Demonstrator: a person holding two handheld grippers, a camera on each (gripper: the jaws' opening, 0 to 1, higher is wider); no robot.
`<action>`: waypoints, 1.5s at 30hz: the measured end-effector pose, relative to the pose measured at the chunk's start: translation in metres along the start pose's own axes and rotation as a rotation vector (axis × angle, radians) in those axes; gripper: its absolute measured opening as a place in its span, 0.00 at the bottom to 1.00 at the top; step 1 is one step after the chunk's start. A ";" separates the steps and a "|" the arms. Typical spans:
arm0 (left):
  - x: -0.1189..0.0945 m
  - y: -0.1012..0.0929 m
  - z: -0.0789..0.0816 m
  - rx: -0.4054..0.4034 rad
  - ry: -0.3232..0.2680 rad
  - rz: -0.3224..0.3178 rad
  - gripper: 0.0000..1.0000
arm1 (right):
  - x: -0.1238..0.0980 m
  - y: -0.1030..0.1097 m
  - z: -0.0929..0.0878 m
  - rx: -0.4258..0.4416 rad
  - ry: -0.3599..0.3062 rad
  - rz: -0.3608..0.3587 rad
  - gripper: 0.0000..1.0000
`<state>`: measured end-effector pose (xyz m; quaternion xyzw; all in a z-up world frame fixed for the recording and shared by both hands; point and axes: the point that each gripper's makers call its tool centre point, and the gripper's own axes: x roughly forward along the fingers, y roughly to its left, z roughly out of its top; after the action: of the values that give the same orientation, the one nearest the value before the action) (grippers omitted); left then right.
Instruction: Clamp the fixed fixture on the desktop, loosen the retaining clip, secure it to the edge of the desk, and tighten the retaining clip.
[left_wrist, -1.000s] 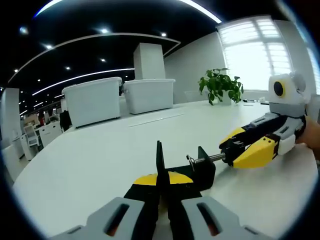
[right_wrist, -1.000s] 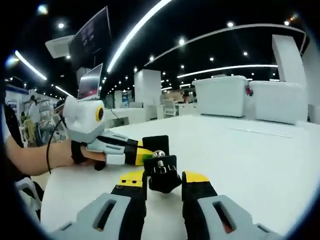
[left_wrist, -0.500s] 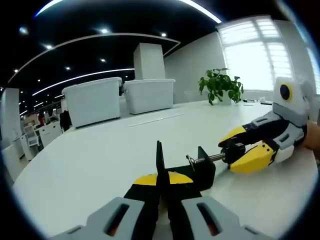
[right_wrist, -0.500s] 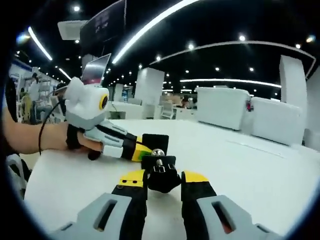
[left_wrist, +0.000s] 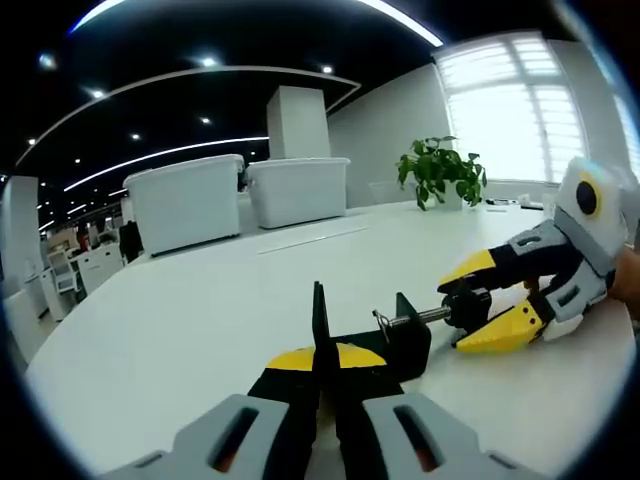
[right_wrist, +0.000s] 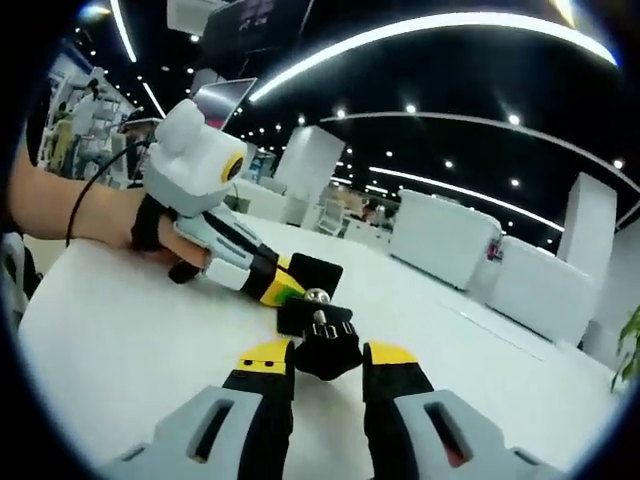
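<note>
Rolling about the screw's axis since a second ago, the right gripper (left_wrist: 478, 310) now shows tilted in the left gripper view, its camera box swung toward 2 o'clock while its yellow-tipped jaws stay closed around the black knob (left_wrist: 468, 306) at the end of the clamp's threaded screw (left_wrist: 418, 318). The right gripper view has tilted with it, so the desk now slopes there, though the clamp has not shifted.

In the left gripper view the black desk clamp (left_wrist: 385, 340) sits on the white desktop (left_wrist: 200, 320) just past 12 o'clock of the left gripper (left_wrist: 322, 375), whose jaws are pressed shut on the clamp's upright flat plate (left_wrist: 319, 325).

In the right gripper view the knob (right_wrist: 326, 355) lies between the right gripper's (right_wrist: 327, 365) jaws, with the left gripper (right_wrist: 262, 280) at 11 o'clock, a person's hand (right_wrist: 165, 235) behind it.

Two white storage bins (left_wrist: 240, 198) and a potted plant (left_wrist: 440, 170) stand far back on the desk.
</note>
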<state>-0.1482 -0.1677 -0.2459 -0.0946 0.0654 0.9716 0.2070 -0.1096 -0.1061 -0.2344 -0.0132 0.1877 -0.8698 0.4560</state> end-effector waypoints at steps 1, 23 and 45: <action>0.000 0.000 0.000 0.000 0.000 0.000 0.06 | 0.000 -0.001 0.000 0.030 0.002 0.007 0.25; -0.004 -0.004 -0.002 0.002 -0.001 0.000 0.06 | 0.000 -0.003 -0.004 0.352 0.023 0.089 0.24; 0.001 -0.001 -0.001 -0.004 0.001 -0.001 0.06 | 0.002 -0.001 0.002 -0.036 -0.010 -0.005 0.24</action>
<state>-0.1488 -0.1666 -0.2475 -0.0956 0.0636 0.9715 0.2074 -0.1113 -0.1084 -0.2324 -0.0259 0.2010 -0.8673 0.4546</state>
